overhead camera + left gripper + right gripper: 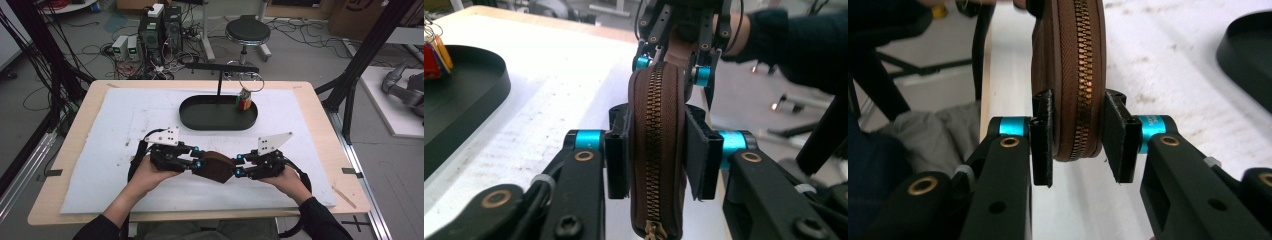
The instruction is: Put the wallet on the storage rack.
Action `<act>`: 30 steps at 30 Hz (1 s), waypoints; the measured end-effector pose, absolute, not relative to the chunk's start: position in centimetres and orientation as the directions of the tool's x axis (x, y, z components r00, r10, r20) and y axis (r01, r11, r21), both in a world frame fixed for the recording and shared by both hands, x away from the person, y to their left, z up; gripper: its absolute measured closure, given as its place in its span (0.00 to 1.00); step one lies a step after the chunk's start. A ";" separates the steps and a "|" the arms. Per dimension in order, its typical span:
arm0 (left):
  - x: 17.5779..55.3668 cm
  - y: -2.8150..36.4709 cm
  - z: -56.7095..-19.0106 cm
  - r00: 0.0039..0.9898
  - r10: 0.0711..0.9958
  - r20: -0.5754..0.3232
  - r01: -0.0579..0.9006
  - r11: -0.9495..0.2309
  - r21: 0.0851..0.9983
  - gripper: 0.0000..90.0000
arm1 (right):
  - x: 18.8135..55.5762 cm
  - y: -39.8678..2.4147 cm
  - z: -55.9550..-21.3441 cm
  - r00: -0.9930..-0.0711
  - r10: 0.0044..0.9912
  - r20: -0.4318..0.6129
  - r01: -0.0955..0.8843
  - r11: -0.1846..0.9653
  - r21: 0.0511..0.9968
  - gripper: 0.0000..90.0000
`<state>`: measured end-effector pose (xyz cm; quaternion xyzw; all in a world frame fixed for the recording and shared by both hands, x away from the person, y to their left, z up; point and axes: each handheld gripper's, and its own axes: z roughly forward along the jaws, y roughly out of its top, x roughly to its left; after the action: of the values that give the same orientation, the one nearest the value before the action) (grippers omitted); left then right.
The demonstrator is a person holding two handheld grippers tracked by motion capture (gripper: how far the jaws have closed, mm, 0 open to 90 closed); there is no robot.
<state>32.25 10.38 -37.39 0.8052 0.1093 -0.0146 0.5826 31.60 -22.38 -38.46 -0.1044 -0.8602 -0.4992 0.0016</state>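
A brown zipped pouch [214, 167] hangs between my two grippers above the white mat, near the table's front edge. My left gripper [200, 165] grips its left end; in the left gripper view both pads [616, 150] press the pouch's [656, 130] sides, with the brass zip facing the camera. My right gripper [239, 166] holds the opposite end; in the right gripper view its pads [1042, 140] close on the pouch's [1070, 75] rounded tip. The right gripper [672, 70] also appears beyond the pouch in the left gripper view.
A black oval tray [210, 114] sits at the mat's far middle, with a T-shaped stand [220, 67] rising from it. A metal ring [251, 81] with a colourful charm [244, 100] hangs over the tray's right end. The white mat [120, 130] covers most of the table.
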 end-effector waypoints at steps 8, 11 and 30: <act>32.4 11.4 -38.7 0.960 0.146 -0.239 0.247 -0.037 0.968 0.78 | 32.0 -23.8 -37.8 -0.961 0.227 0.161 0.231 0.330 0.915 0.60; 32.2 11.6 -38.7 0.960 0.147 -0.237 0.236 0.022 0.972 0.78 | 32.1 -23.9 -37.8 -0.958 0.221 0.184 0.248 0.309 0.918 0.62; 32.1 10.2 -38.2 0.983 0.132 -0.128 0.160 -0.270 0.950 0.52 | 31.6 -23.9 -37.4 -0.974 0.171 0.148 0.197 0.320 0.927 0.80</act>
<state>32.11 10.22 -38.22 0.7967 0.0917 -0.0118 0.5973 31.63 -23.89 -37.42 -0.1132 -0.8122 -0.5722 0.0113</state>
